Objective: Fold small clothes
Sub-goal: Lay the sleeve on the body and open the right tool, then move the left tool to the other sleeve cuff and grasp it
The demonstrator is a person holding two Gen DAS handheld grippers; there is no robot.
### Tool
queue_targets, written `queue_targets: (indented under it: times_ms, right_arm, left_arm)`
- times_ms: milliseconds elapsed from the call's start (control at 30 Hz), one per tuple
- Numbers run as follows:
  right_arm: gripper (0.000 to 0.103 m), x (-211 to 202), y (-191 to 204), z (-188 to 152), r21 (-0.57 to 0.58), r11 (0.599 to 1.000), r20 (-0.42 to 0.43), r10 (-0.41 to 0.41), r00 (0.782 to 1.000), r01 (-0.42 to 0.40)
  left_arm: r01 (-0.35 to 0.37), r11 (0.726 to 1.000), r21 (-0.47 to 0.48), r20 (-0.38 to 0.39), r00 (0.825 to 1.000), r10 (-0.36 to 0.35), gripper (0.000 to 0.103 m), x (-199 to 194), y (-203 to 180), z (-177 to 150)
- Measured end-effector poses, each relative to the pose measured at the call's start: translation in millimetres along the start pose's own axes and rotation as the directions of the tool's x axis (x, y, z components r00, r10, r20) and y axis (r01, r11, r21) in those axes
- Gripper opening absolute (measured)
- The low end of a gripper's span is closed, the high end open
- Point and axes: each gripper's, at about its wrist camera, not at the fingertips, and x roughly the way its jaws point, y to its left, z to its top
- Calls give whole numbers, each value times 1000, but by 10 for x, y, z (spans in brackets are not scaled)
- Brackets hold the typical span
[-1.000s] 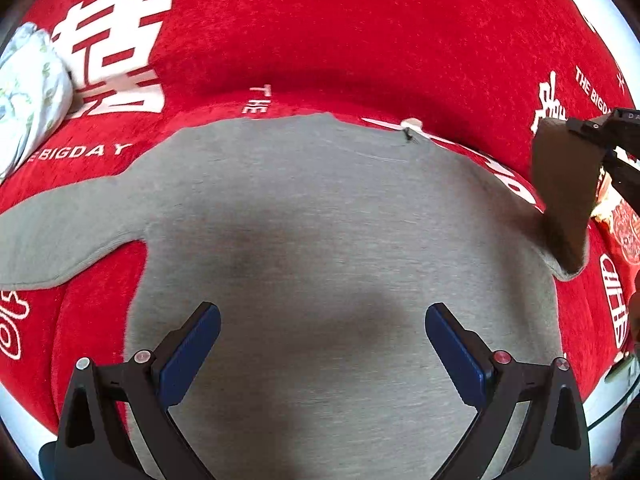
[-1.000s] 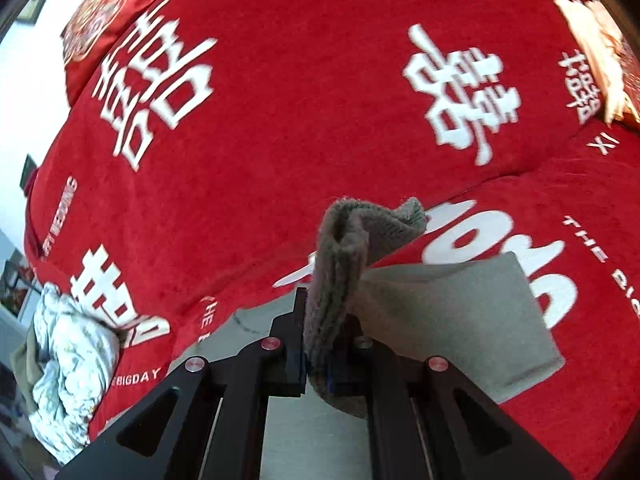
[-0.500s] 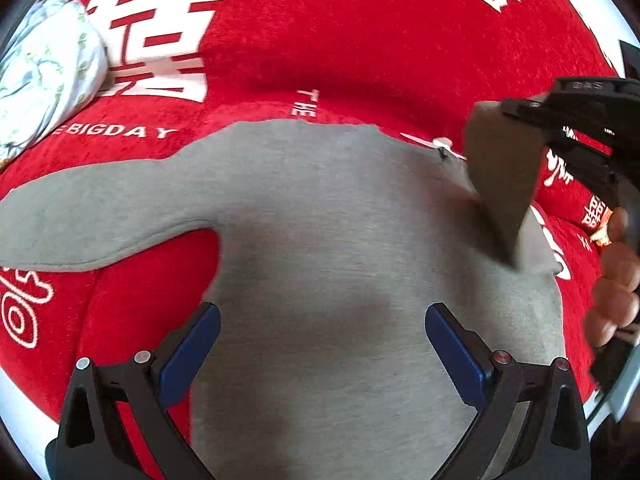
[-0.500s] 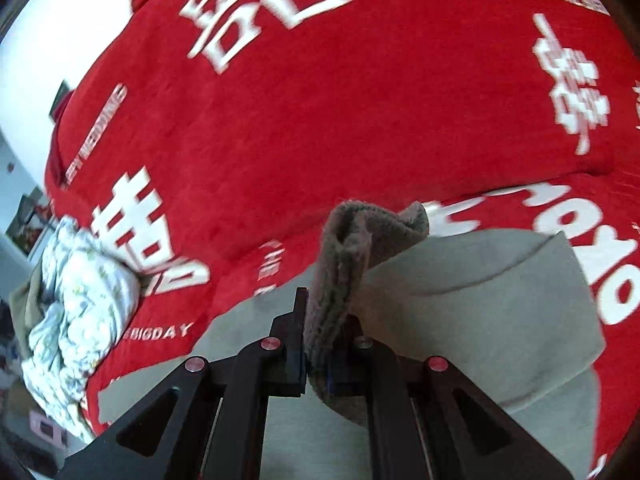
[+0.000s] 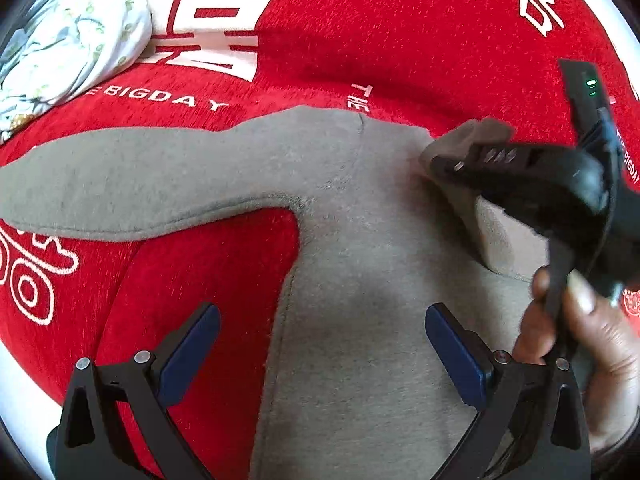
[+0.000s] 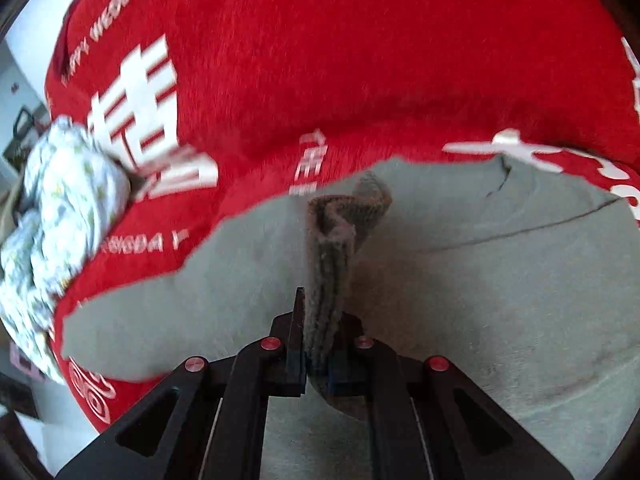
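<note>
Two grippers are seen over a grey sweater spread flat on a red bedspread printed with white characters. At far left, a bundle of floral white cloth is left lying on the bedspread, well apart from the work. The sweater's one outstretched sleeve is laid flat, pointing toward that side. Lower in the left wrist view, the left gripper is held above the sweater's body with its blue pads wide apart and nothing between them. Further right, the other sleeve's cuff is pinched in the right gripper, the jaws nearly closed on the bunched knit, and is carried over the chest of the garment; the person's hand is seen on that gripper's handle.

The knit is judged to be soft, light and limp: it will drape and sag from any single hold and is unlikely to slip from rubbered pads. Cuffs, hem corners and shoulder seams are judged the best places to take hold, since thicker edges are offered there.
</note>
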Motion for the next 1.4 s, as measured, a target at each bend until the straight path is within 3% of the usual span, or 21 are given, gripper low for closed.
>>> queue_targets:
  times_ms: [33,100,167,233,333,433,533,633,767,933,1067,1133,1233,1267,1333,1400]
  right_arm:
    - [13,46,26,-22,-16,1000,-20,5,1000,-6]
    - [27,115,78,-58,-44,998,-68,35,997,-38]
    - [62,39,94,-77,-72,994,-66,73,995,-78]
    - [77,-145,75,-77,-107,991,-18,78,997,-80]
    - [77,-470,-125,-61,-132,990,54,63,997,-56]
    - [79,-685,-575,-28,-88,995,100,-35,994,44]
    - [79,-760,-1175,-38,4,989,92,-150,984,151]
    - [79,-741,-1713,-64,102,973,65,-215,975,207]
    - [79,-570,-2144,-57,160,963,39,-228,973,219]
    - [79,-437,-2328,103,149,941,43,-313,949,304]
    - [80,-544,-2152,127,86,933,49,-353,934,348]
    - [80,-665,-1999,-5,66,956,80,-292,953,287]
    - [80,-657,-1796,-202,17,967,55,-255,965,255]
    - [80,-611,-1752,-276,1,964,35,-267,963,267]
    - [81,-634,-1649,-412,-45,943,72,-326,943,329]
    - [81,-713,-1603,-491,-37,938,69,-343,937,346]
  left_arm:
    - [0,1000,-2,-1,1000,0,103,1,3,-5]
    - [1,1000,-9,-2,1000,-1,103,-2,5,-5]
    - [4,1000,-12,-3,1000,-4,103,-14,-1,4]
    - [4,1000,-10,1,1000,-4,103,-34,-30,26]
    - [11,1000,6,6,1000,-11,103,-57,-146,69]
    - [33,999,39,-9,999,-33,103,-17,-372,139]
    - [69,993,91,-38,997,-65,103,94,-697,232]
    - [115,985,129,-76,991,-106,103,289,-1035,334]
    - [61,982,179,-138,990,-36,103,725,-1360,393]
    - [-85,962,259,-73,992,107,103,1014,-1480,507]
    - [-80,971,227,-81,992,100,103,935,-1447,546]
    - [-69,972,226,-61,994,85,103,865,-1437,471]
    - [-109,958,266,-35,992,122,103,875,-1458,333]
    - [-114,957,267,-29,992,127,103,868,-1463,328]
    - [-96,967,236,-48,993,111,103,780,-1409,326]
    - [-87,973,212,-17,996,92,103,577,-1282,282]
